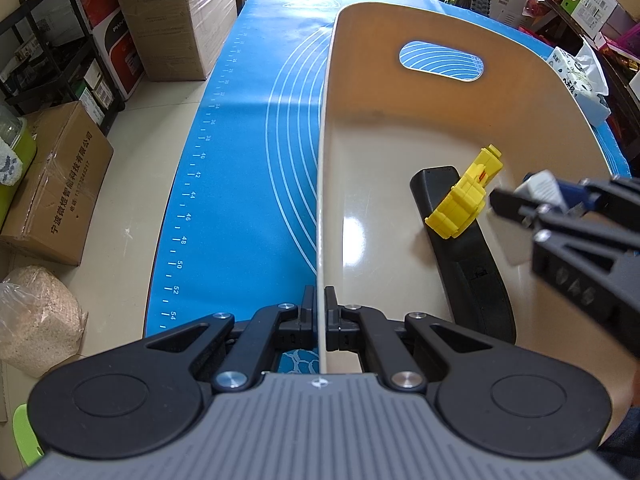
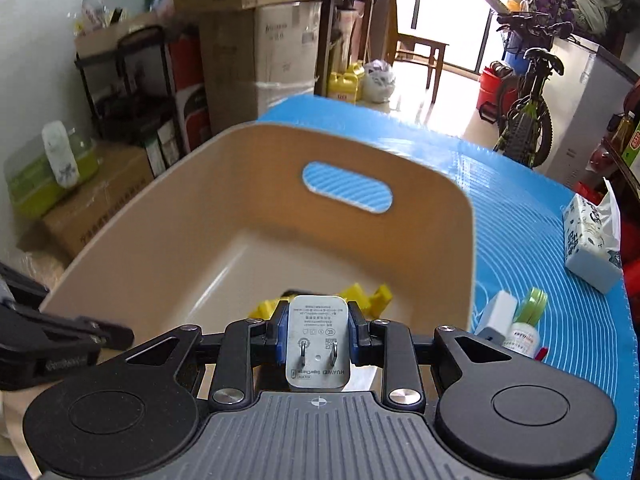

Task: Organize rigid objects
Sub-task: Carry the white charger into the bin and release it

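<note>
Where the blue mat [image 1: 248, 168] covers the worktop, catalogued as follows.

Beige bin [image 1: 400, 120]: on the mat, oval handle cut-out in the far wall, left wall seen edge-on from the left wrist view.

Left tongs [image 1: 320, 320]: closed tight on the bin's left wall, one finger outside, one inside, the thin rim pinched between the pads.

Right tongs [image 2: 318, 330]: partly open, clamped on a white wall charger [image 2: 318, 344]; blue pads pressing both flanks, two flat prongs and the printed face turned toward the camera. Hanging over the near right part of the bin's interior, above the yellow toy; in the left wrist view, entering from the right edge with the charger at its tip, slightly blurred.

Bin contents: black remote control [image 1: 464, 248] lying lengthwise on the floor toward the right wall; yellow block toy [image 1: 464, 200] resting across its far end, touching it.

Outside the bin, on the mat to its right: white adapter block [image 2: 496, 314], small white bottle [image 2: 520, 338] and green-lidded jar [image 2: 534, 300], clustered just beside the bin's near right corner; tissue pack [image 2: 592, 240] well apart, near the mat's right edge.

Surroundings: cardboard boxes [image 1: 52, 184] on the floor left of the worktop, black rack [image 1: 60, 52] behind them, bicycle [image 2: 528, 120] beyond the far end.
</note>
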A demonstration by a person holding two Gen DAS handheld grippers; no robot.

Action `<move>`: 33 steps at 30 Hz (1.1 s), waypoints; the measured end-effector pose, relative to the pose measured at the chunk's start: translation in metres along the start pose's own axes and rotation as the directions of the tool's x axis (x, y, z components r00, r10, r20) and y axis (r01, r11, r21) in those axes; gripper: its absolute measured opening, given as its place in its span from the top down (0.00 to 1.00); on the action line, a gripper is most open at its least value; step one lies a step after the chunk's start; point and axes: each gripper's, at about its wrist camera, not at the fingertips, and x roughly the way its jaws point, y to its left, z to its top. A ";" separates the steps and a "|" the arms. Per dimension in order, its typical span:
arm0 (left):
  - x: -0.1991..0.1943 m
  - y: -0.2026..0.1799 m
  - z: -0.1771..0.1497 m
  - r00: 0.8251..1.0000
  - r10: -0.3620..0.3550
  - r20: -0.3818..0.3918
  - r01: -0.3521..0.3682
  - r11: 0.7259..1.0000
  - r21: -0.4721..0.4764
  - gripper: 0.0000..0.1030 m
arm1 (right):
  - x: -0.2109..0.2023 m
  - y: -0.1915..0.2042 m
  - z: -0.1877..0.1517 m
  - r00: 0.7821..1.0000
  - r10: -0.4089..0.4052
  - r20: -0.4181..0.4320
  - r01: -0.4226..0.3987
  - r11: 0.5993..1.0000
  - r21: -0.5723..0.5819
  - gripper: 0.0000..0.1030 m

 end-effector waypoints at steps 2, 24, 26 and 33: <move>0.000 0.000 0.000 1.000 0.000 0.000 0.000 1.000 0.000 0.97 | 0.005 0.004 0.001 0.999 0.003 -0.034 -0.003 1.000 -0.002 0.64; -0.001 0.001 0.000 1.000 0.000 0.001 0.000 1.000 0.002 0.97 | -0.045 -0.014 0.007 0.998 0.062 0.023 -0.061 0.998 -0.019 0.34; -0.001 0.000 -0.001 1.000 -0.002 0.001 0.002 1.000 0.000 0.97 | -0.060 -0.021 0.011 0.998 0.043 0.055 -0.042 0.999 -0.023 0.33; -0.001 0.000 0.000 1.000 -0.004 0.000 0.004 1.000 -0.002 0.97 | -0.096 -0.066 0.005 0.991 -0.047 0.124 0.040 0.998 0.053 0.30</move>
